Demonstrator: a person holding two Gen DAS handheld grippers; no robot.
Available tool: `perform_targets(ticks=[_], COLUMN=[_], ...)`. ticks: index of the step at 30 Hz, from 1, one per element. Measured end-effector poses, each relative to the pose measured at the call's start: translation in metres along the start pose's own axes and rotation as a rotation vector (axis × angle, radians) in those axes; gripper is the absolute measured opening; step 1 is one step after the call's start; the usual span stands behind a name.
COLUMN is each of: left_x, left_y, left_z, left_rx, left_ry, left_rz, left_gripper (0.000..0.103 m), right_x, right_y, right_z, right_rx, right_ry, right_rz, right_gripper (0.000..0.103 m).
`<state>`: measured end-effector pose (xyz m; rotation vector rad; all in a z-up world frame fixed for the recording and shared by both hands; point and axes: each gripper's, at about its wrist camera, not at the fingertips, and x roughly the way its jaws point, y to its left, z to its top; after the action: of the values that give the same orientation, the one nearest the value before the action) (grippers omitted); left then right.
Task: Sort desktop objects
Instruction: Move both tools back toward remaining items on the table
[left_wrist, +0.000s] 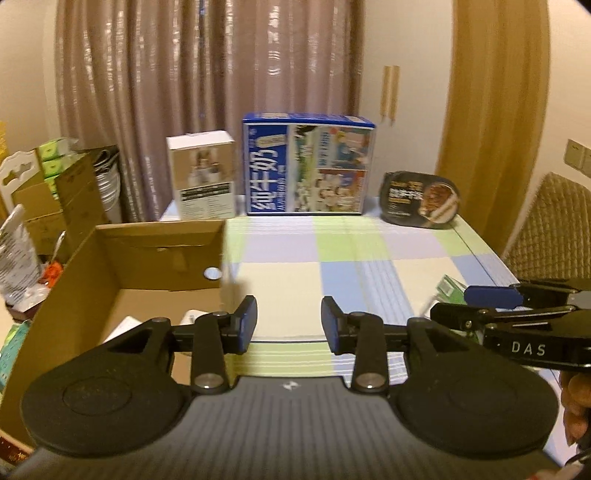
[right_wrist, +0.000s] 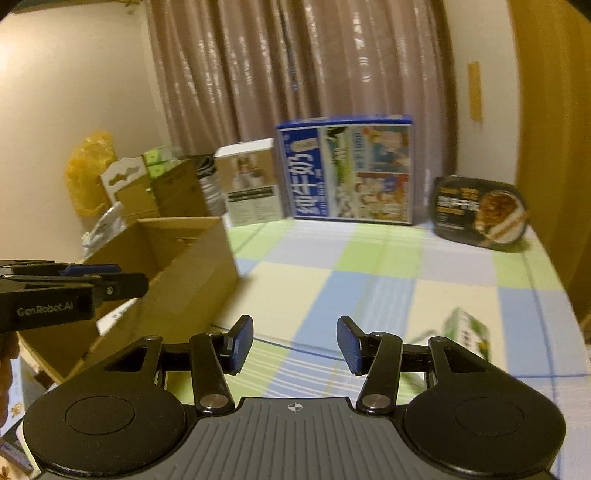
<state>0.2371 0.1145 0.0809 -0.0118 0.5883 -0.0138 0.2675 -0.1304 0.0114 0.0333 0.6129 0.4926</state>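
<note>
**Left wrist view: both grippers empty over the checked cloth**

Left wrist view shows the left gripper (left_wrist: 289, 325) with jaws apart and nothing between them, beside the open cardboard box (left_wrist: 155, 254) at the table's left. The right gripper (right_wrist: 294, 343) also stands parted and empty. A small green carton (right_wrist: 467, 332) lies on the tablecloth (right_wrist: 332, 280) just right of it. A blue milk box (left_wrist: 308, 166) stands at the far edge.

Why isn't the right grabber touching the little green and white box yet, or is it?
Apart. In the right wrist view the right gripper stands open with only tablecloth between its pads, while the little green and white box lies off to the side, past one finger.
</note>
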Motion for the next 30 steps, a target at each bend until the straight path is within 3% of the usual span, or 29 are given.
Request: perform_targets(ticks=[5, 11, 18, 30], left_x=[0.009, 0.022, 0.036, 0.053], left_y=[-0.017, -0.035, -0.043, -0.052], left_z=[-0.004, -0.010, -0.016, -0.031], left_rx=[0.020, 0.049, 0.050, 0.091], left_ry=[0.031, 0.074, 0.122, 0.200], left_rz=[-0.040, -0.081, -0.116, -0.159], left_gripper=[0.040, 0.045, 0.062, 0.070], right_x=[-0.010, -0.010, -0.016, -0.042], right_y=[-0.013, -0.024, -0.036, -0.074], right_z=[-0.004, -0.015, -0.029, -0.058], right_rx=[0.004, 0.017, -0.015, 0.023], right_ry=[0.001, 0.061, 0.116, 0.173], right_rz=[-0.028, -0.053, -0.106, -0.183], right_gripper=[0.057, 0.064, 0.075, 0.082])
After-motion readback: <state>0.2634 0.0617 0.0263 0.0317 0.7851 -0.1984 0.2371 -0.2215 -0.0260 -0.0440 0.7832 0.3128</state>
